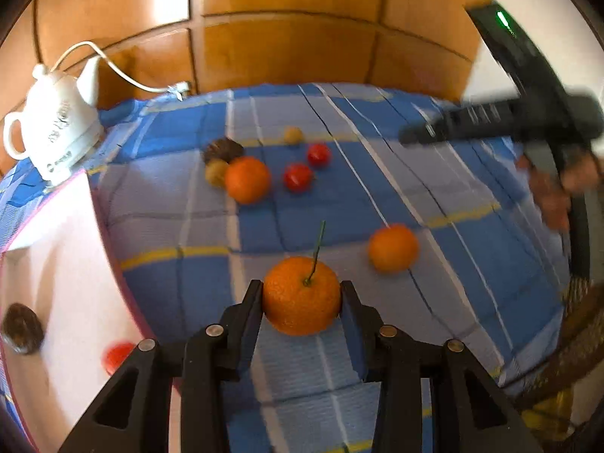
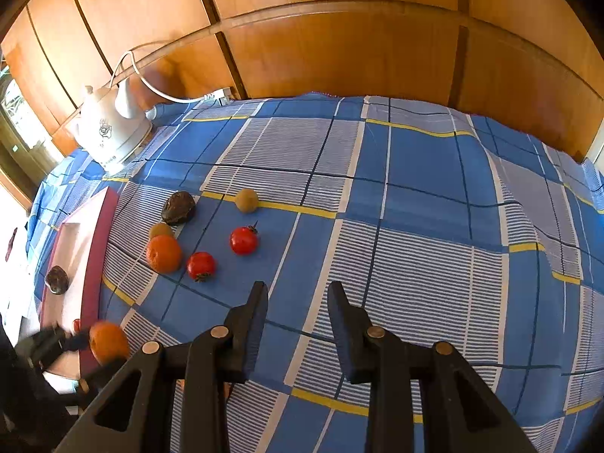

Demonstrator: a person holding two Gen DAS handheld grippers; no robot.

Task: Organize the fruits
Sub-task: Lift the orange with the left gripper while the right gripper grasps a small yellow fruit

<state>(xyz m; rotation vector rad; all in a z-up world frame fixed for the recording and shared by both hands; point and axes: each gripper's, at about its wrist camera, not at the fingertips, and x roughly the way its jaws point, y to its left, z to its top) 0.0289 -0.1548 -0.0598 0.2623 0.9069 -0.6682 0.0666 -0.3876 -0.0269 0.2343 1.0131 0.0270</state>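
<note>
Gripping a stemmed orange (image 1: pixel 302 296) between both fingers of the left gripper (image 1: pixel 302 294), stem up, with the white pink-edged tray (image 1: pixel 68 249) lying just to its left, far nearer this hand than the right gripper (image 2: pixel 298 298), spread wide over bare cloth. Counting loose on the blue checked cloth (image 2: pixel 415 188): two oranges, two red fruits, two yellow-green ones, one dark brown; already in the tray, one dark brown and one red.

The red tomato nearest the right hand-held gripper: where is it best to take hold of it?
Grip the red tomato across its round middle, coming from above. Its calyx points sideways, and the orange sits close on its left, so side access there looks tight.
</note>
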